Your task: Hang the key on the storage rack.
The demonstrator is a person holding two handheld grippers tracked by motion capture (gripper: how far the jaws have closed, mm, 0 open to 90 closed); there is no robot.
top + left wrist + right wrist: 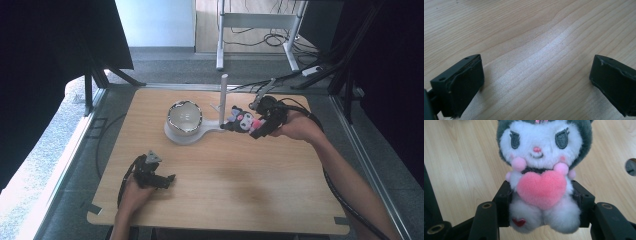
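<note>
Starting at the near left corner of the table (225, 200): the left gripper (167, 179) rests on the wood with its jaws spread wide and nothing between them, basically parked. Moving right, a white stand (187, 134) with a cup-like bowl (184, 116) and an upright post (223, 97) sits toward the far edge, about mid-table. Just right of the post, the right gripper (253, 131) is clamped on a plush toy (541, 172), squeezing its body from both sides, lifted off the surface. Looks like the carry step to me. Next move probably needs lining the toy up over the bowl before letting go.
</note>
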